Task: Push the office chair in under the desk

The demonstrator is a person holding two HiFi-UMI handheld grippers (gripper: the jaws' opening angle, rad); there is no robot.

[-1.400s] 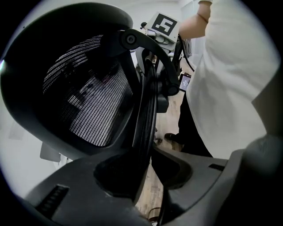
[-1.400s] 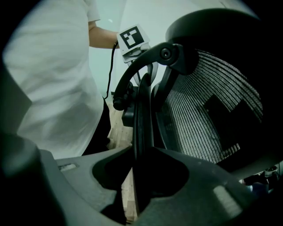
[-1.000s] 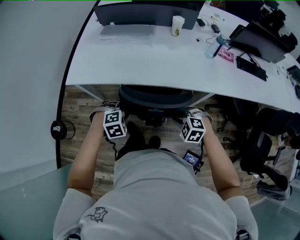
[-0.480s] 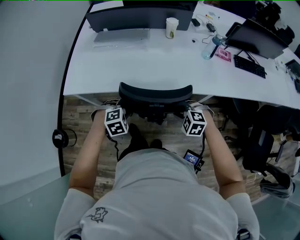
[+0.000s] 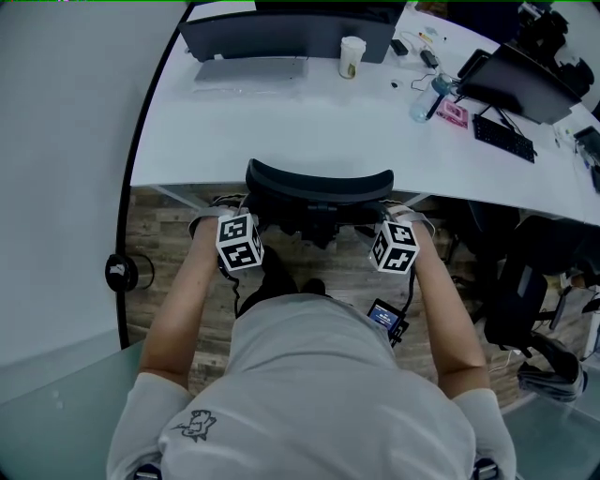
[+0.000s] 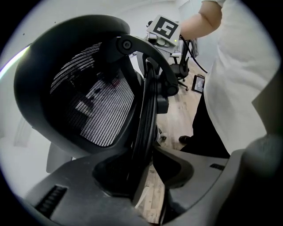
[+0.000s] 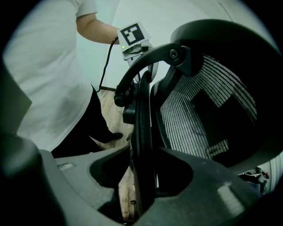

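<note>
The black mesh office chair (image 5: pixel 319 183) stands with its backrest at the front edge of the white desk (image 5: pixel 309 122), its seat hidden below. My left gripper (image 5: pixel 242 210) is at the backrest's left side, my right gripper (image 5: pixel 399 217) at its right side. In the left gripper view the backrest's frame edge (image 6: pixel 143 132) runs between the open jaws (image 6: pixel 148 163), with floor showing beside it. The right gripper view shows the frame (image 7: pixel 142 128) likewise between the open jaws (image 7: pixel 141 170). Both pairs of jaws have just been opening.
On the desk are a monitor (image 5: pixel 281 28), a paper cup (image 5: pixel 352 54), a bottle (image 5: pixel 424 98) and a keyboard (image 5: pixel 503 138). A second dark chair (image 5: pixel 525 272) stands at the right. A glass partition (image 5: pixel 56 375) lies at the lower left, and a curved wall on the left.
Both grippers and the chair's backrest went forward to the desk edge between the oldest frame and the middle one. Since then they have kept their place.
</note>
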